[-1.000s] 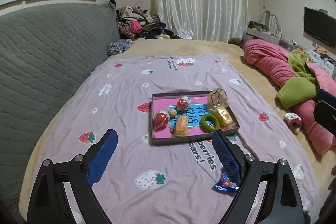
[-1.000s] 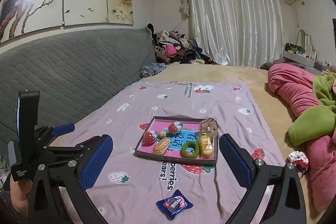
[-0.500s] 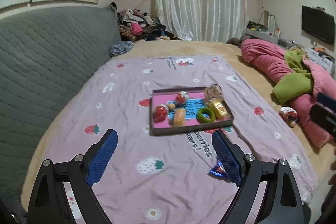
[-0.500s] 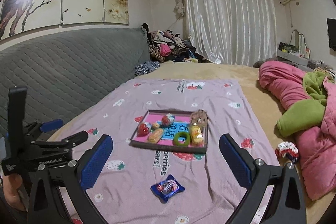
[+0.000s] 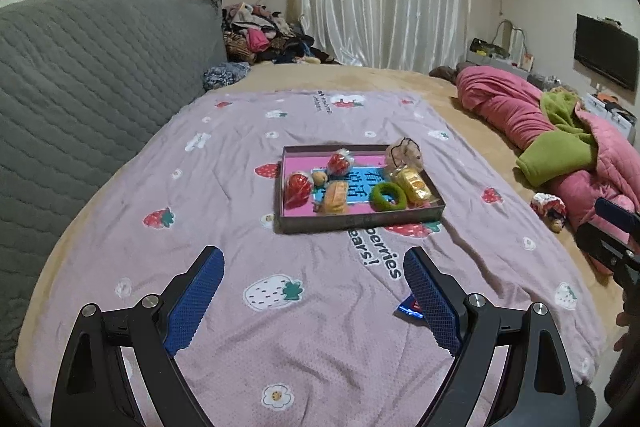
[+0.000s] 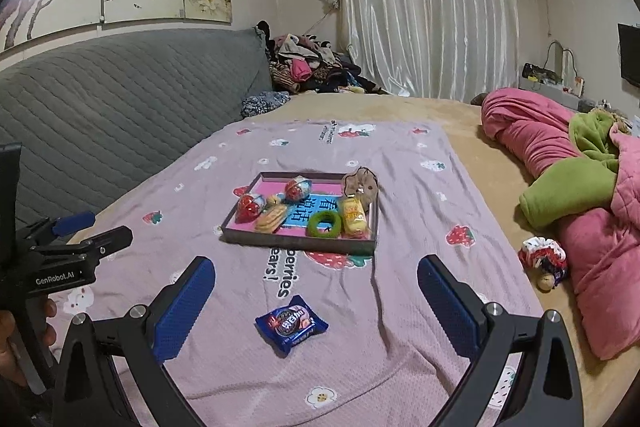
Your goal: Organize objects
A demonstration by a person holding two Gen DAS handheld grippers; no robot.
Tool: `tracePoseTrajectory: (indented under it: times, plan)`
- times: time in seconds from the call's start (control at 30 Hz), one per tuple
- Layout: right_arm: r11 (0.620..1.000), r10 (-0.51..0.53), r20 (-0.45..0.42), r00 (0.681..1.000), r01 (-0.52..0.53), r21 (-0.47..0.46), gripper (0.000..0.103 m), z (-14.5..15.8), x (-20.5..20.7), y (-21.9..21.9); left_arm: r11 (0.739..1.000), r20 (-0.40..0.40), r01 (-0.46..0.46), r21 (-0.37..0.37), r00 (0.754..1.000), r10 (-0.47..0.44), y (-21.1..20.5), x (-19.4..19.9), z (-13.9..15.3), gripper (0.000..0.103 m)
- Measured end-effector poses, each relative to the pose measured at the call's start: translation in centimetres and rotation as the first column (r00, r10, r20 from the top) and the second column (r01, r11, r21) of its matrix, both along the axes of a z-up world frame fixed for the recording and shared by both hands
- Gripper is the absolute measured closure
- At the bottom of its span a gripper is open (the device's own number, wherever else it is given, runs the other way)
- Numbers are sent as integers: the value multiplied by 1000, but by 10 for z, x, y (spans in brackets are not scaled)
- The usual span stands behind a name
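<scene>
A shallow grey tray (image 6: 297, 245) with a pink floor is seen on a lilac strawberry-print sheet (image 6: 400, 347) spread over the bed. Held inside the tray: two red strawberry-shaped items (image 6: 249, 207), an orange-yellow snack packet (image 6: 273, 218), a green ring (image 6: 324, 223), a yellow wrapped packet (image 6: 353, 215), and a brown scrunchie (image 6: 359, 183) resting at the far right corner. A blue wrapped biscuit (image 6: 291, 323) is found outside the tray, on the sheet nearer the camera, well apart from it. The right gripper (image 6: 316, 311) is held above the sheet with jaws spread wide and nothing clamped; the biscuit lies below the gap, untouched. The left gripper (image 5: 314, 297) is likewise spread wide and empty, the biscuit's corner (image 5: 408, 308) being partly hidden behind its right finger. A small patterned pouch (image 6: 543, 259) lies on the tan cover beside the pink quilt (image 6: 600, 267)
</scene>
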State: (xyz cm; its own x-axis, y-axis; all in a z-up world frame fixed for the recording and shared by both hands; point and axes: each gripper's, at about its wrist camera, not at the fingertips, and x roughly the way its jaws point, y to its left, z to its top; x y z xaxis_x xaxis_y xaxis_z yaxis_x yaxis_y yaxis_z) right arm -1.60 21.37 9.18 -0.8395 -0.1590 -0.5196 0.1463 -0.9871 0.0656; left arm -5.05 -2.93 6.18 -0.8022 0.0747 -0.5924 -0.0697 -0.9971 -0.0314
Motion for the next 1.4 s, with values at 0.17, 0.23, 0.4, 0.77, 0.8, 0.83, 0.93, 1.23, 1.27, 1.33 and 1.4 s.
tracePoseTrajectory:
  times: [0.17, 0.23, 0.4, 0.77, 0.8, 0.83, 0.93, 1.23, 1.27, 1.33, 1.4]
  plan:
    - [1000, -3, 29, 1000, 3, -2, 1, -16, -6, 2, 1000, 24, -18, -12, 1000, 18, 0, -10, -20, 11]
    - [1000, -4, 39, 999, 4, -5, 1, -21, -8, 2, 1000, 35, -22, -10, 999, 22, 0, -13, -29, 11]
    - [1000, -23, 62, 998, 23, -6, 1, -38, -15, 6, 999, 72, -37, 8, 997, 37, -4, -20, -50, 11]
    - [997, -63, 135, 989, 68, -36, 1, -79, -30, 21, 999, 112, -43, 20, 993, 41, -2, -30, -80, 11]
    - [997, -65, 140, 988, 70, -34, 1, -82, -31, 21, 999, 115, -44, 21, 993, 41, -2, -31, -82, 11]
    - [997, -68, 146, 987, 73, -32, 1, -85, -31, 22, 999, 120, -43, 20, 992, 41, -2, -32, -84, 11]
    - [995, -81, 157, 984, 88, -36, 1, -93, -33, 25, 999, 124, -51, 14, 991, 49, -2, -33, -90, 11]
    - [994, -98, 171, 980, 106, -39, 1, -108, -34, 31, 998, 157, -61, 7, 986, 59, -4, -37, -110, 11]
    - [994, -99, 170, 980, 107, -34, 1, -109, -33, 31, 998, 161, -62, 5, 985, 60, -4, -38, -113, 11]
    - [994, -97, 173, 980, 103, -27, 1, -112, -33, 30, 999, 167, -53, 2, 985, 52, -3, -39, -118, 11]
    - [994, -104, 175, 979, 109, -15, 1, -114, -33, 31, 999, 161, -44, 0, 986, 43, -1, -38, -121, 11]
